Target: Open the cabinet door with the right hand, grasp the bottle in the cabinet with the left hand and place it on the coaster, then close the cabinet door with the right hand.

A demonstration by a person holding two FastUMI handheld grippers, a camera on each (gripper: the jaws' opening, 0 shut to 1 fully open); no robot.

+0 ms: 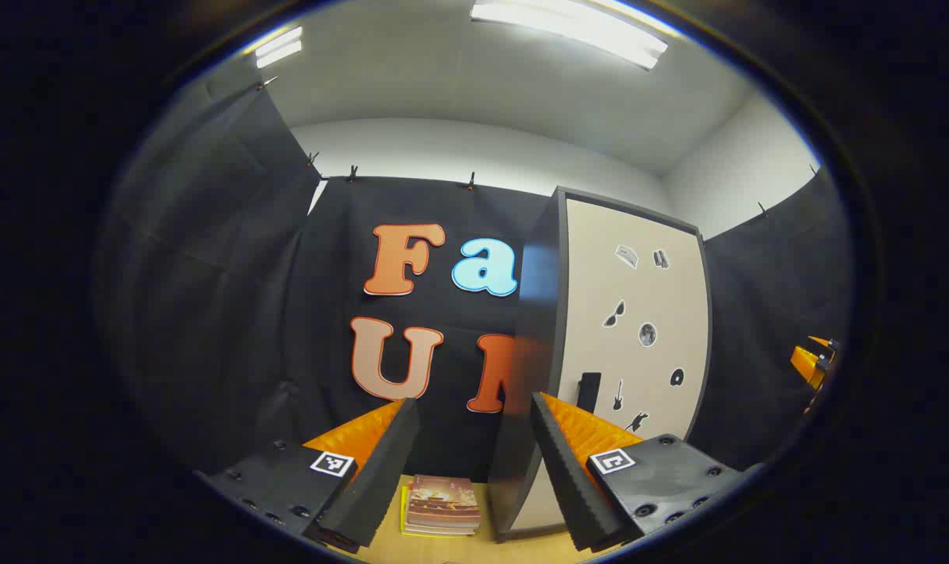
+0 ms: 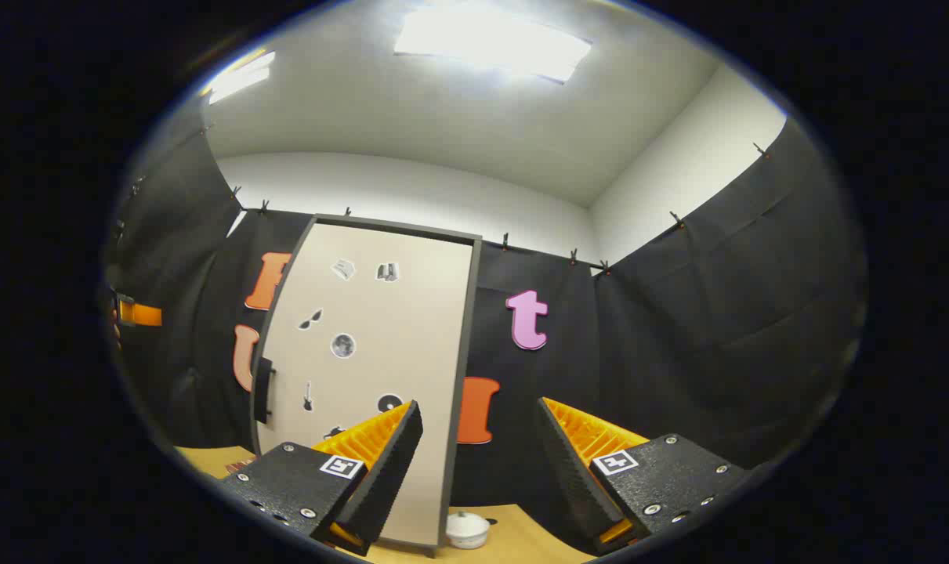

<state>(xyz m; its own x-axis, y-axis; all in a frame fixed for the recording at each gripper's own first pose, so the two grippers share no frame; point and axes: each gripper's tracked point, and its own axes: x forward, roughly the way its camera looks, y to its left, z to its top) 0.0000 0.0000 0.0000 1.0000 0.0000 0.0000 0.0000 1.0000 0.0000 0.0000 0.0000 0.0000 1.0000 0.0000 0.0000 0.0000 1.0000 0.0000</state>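
Cabinet door (image 2: 372,368) is a tall beige panel with a dark frame, dotted with small black-and-white stickers and a dark handle (image 2: 263,389) on its left edge, sitting shut at center-left of the right gripper view and right of center in the left gripper view. Both the left gripper (image 1: 474,470) and right gripper (image 2: 478,470) have jaws spread wide, holding nothing. Stack of books (image 1: 443,505) and a small white lidded pot (image 2: 468,529) sit low on the wooden table (image 2: 521,544).
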